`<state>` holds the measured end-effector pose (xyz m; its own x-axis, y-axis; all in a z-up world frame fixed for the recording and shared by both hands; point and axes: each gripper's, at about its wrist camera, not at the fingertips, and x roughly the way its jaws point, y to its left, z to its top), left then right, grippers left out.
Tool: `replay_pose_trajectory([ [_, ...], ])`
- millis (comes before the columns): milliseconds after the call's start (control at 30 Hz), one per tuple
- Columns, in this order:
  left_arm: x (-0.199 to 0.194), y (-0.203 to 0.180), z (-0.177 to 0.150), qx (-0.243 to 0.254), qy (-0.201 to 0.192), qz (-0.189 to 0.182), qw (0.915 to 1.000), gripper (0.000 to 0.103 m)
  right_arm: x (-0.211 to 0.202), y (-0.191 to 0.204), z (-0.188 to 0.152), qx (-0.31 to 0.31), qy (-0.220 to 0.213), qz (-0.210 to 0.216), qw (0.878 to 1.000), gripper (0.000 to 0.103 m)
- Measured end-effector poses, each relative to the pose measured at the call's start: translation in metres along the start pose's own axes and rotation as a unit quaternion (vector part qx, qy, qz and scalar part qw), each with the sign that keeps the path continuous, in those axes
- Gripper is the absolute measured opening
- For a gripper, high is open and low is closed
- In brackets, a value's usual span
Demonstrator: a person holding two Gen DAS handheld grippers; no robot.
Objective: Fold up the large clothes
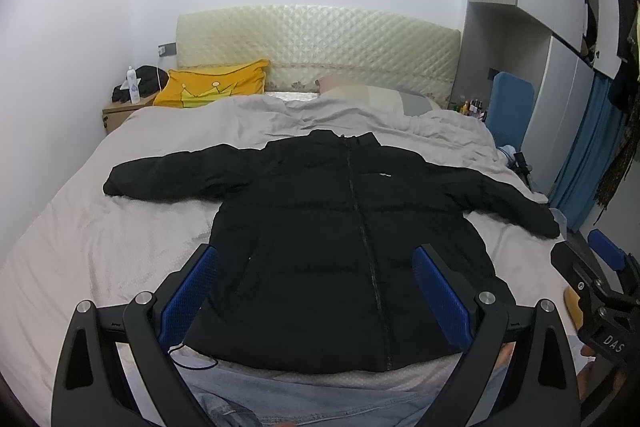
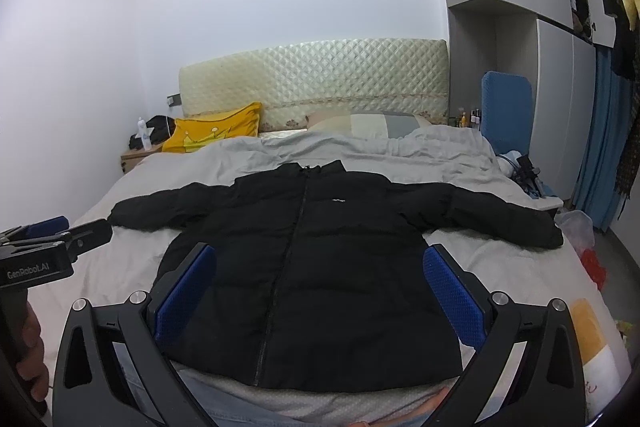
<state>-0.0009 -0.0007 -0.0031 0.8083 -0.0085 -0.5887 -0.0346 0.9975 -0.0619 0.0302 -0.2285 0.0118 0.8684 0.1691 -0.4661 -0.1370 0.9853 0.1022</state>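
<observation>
A black puffer jacket (image 1: 340, 227) lies flat on the bed, front up, zipped, both sleeves spread out to the sides; it also shows in the right wrist view (image 2: 320, 259). My left gripper (image 1: 316, 267) is open and empty, held above the jacket's lower hem. My right gripper (image 2: 320, 267) is open and empty, also above the lower part of the jacket. The right gripper shows at the right edge of the left wrist view (image 1: 600, 275); the left one shows at the left edge of the right wrist view (image 2: 48, 243).
The bed has a grey cover (image 1: 100, 227) and a quilted headboard (image 1: 316, 47). A yellow pillow (image 1: 212, 87) and a pale pillow (image 2: 368, 123) lie at its head. A nightstand (image 1: 120, 111) stands at the left; a blue chair (image 1: 512, 107) and wardrobe (image 1: 560, 27) stand at the right.
</observation>
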Motion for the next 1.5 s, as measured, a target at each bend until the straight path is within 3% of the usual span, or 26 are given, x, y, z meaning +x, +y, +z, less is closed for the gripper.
replay_pose_trajectory([
  [267, 0.002, -0.004, -0.003, 0.005, 0.006, -0.015, 0.9999, 0.098, 0.006, 0.001, -0.002, -0.001, 0.006, 0.003, 1.000, 0.103],
  [900, 0.007, -0.007, -0.003, 0.003, 0.009, 0.001, 1.0000, 0.098, 0.007, -0.002, -0.009, 0.007, 0.006, -0.001, 1.000, 0.103],
  [1500, 0.032, -0.008, -0.001, 0.005, 0.026, -0.009, 0.9996, 0.098, 0.022, -0.006, -0.015, 0.012, 0.019, -0.007, 1.000, 0.103],
])
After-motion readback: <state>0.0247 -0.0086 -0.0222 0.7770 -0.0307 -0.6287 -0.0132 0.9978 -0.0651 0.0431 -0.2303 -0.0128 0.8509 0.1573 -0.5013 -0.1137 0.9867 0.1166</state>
